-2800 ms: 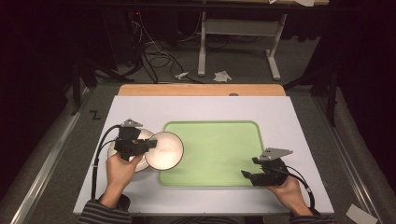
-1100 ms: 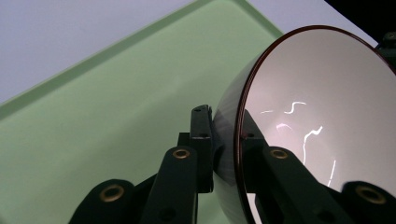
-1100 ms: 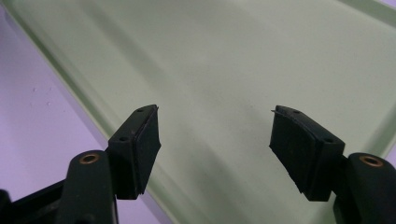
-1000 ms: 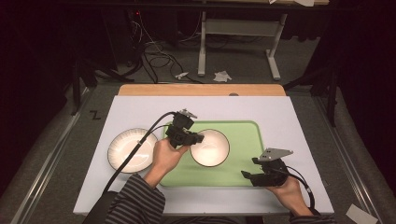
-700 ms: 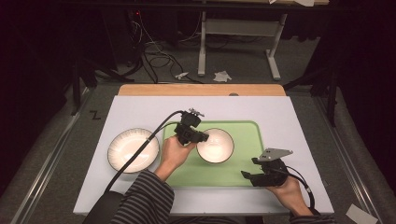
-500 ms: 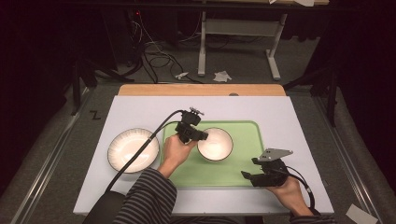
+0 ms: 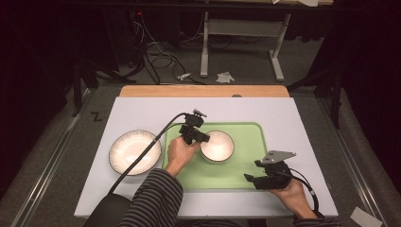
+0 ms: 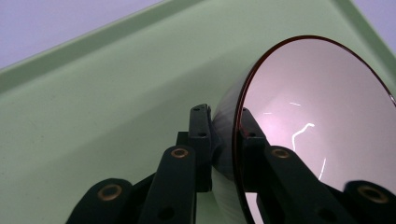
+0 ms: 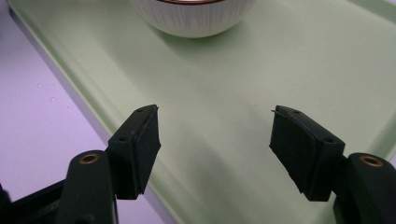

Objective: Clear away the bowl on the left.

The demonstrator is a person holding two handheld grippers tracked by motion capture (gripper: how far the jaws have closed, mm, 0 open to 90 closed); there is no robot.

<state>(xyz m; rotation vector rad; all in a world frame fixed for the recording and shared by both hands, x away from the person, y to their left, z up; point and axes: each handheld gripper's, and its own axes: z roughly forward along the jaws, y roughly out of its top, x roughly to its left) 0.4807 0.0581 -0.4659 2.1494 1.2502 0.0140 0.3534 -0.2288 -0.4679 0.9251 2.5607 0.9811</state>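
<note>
Item: small bowl (image 7: 217, 145), white with a dark rim, its outside ribbed; held by the left gripper (image 7: 200, 136), whose jaws were clamped on the near rim, one pad inside the wall and one outside. The bowl sat over the green tray (image 7: 246, 137), just ahead of that gripper; whether its base touched the tray floor could not be told with certainty from the gripper's own view, where it appeared tilted.

Item: larger plate (image 7: 135, 152), white, dark-edged, on the white table (image 7: 293, 118), behind and to the side of the left gripper, crossed by its cable.

Item: right gripper (image 7: 257, 182), jaws spread wide with nothing between them, low over the tray's near edge; the small bowl stood ahead of it, well apart
</note>
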